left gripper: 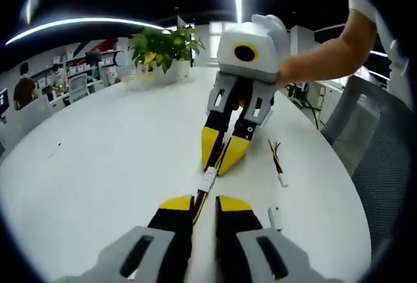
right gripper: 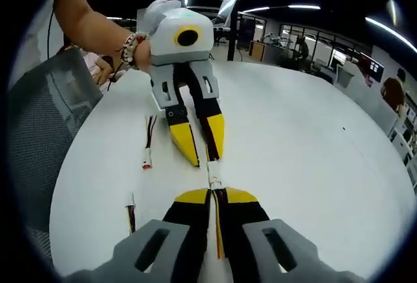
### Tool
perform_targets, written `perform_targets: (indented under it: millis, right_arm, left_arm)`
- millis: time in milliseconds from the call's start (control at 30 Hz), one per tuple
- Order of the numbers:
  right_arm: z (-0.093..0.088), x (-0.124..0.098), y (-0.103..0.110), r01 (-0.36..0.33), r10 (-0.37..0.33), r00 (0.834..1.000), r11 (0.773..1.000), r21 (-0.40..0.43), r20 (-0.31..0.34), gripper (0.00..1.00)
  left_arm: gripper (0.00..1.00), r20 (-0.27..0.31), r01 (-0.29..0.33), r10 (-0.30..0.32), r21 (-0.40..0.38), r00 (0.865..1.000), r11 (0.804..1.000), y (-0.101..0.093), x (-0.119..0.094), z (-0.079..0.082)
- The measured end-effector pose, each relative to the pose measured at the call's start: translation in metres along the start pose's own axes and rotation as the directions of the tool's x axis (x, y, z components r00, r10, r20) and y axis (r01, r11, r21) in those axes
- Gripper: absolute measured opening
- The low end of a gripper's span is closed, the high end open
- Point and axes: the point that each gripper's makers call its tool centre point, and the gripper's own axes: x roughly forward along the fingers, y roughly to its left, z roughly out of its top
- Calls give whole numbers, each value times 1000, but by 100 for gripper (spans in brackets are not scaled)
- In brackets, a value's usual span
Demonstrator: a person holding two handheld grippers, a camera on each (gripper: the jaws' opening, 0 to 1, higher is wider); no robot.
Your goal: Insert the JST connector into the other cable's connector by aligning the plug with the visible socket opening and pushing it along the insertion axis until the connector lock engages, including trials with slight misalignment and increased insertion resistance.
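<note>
White plastic JST connector pair (left gripper: 208, 180), held just above the round white table (left gripper: 98, 165) between opposed tips, wants a straight, coaxial push until its lock engages; left tongs (left gripper: 204, 203) and right tongs (right gripper: 215, 193), each clenched on its thin wired cable, meet nose to nose.

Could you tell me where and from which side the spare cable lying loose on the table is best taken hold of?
Judging from the left gripper view, grip the spare cable on its thin wires just behind the white connector, coming straight down from above with the jaws across it. It lies flat on the white table, so its sides offer little; holding near the connector should leave the plug end free and steady.
</note>
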Motion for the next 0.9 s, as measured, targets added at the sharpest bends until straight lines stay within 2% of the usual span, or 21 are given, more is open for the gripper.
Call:
perform_targets:
  millis: [200,267,300,367,600,733,900]
  right_arm:
    - [-2,-4,-5,26,-26,1000,1000,17,-3,17]
    - [-2,-8,-5,30,-30,1000,999,16,-5,16]
    - [-1,-11,-4,31,-31,1000,999,16,0,16]
    - [4,-19,-5,46,-47,999,999,29,21,17]
    - [17,-48,-10,105,-110,991,992,65,75,18]
    - [23,-61,0,113,-118,989,992,64,84,17]
    - [29,-66,18,93,-96,992,995,41,81,18]
  left_arm:
    - [12,3,1,-1,-32,1000,999,0,-1,0]
    - [14,6,-23,23,-52,1000,998,4,-5,2]
    - [16,11,-37,39,-107,999,994,6,-8,3]
    - [19,33,-45,50,-140,998,989,10,-15,9]
    - [23,77,-96,108,-143,991,985,13,-44,27]
    - [23,108,-113,128,-135,986,984,6,-57,37]
    - [23,119,-119,134,-129,984,985,-7,-64,38]
